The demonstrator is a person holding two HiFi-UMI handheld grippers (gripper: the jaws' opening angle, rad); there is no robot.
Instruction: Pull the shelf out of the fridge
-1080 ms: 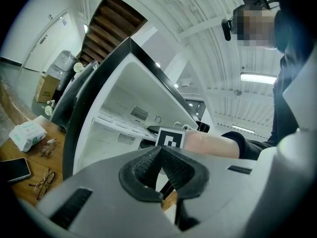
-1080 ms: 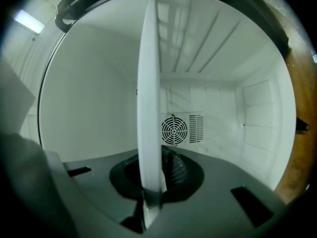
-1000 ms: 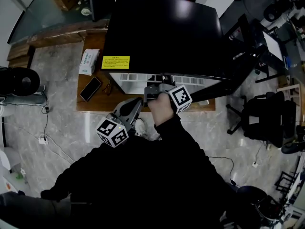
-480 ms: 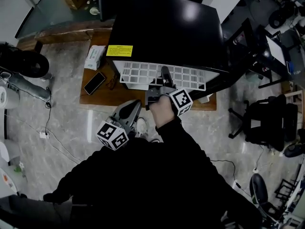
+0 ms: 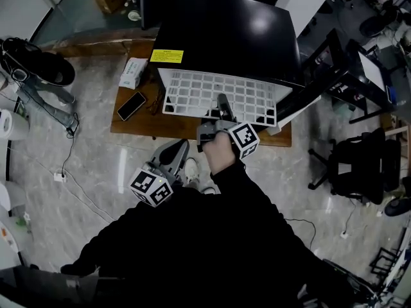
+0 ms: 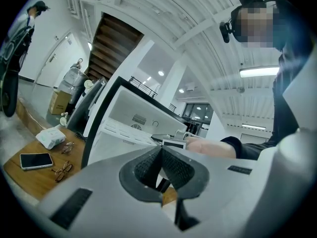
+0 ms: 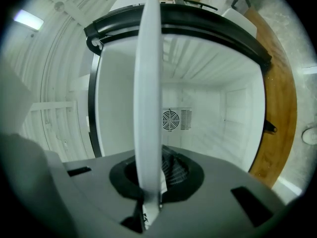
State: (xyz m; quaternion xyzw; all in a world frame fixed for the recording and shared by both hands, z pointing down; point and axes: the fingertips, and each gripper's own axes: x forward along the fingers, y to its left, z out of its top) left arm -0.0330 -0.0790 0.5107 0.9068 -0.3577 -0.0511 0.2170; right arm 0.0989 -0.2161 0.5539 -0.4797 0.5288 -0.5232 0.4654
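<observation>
step: shelf pull-out | shelf (image 5: 192,96): upper centre, mostly clear of fridge (image 5: 225,31) | right tool (image 5: 222,106): clenched on shelf's front edge | left tool (image 5: 182,146): clenched, empty, lower left | how: draw level and straight, expect sag as rear frees

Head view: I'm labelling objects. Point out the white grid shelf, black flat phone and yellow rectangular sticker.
white grid shelf (image 5: 192,96): head view, left part of grid.
black flat phone (image 5: 131,106): head view, its centre.
yellow rectangular sticker (image 5: 167,56): head view, its middle.
</observation>
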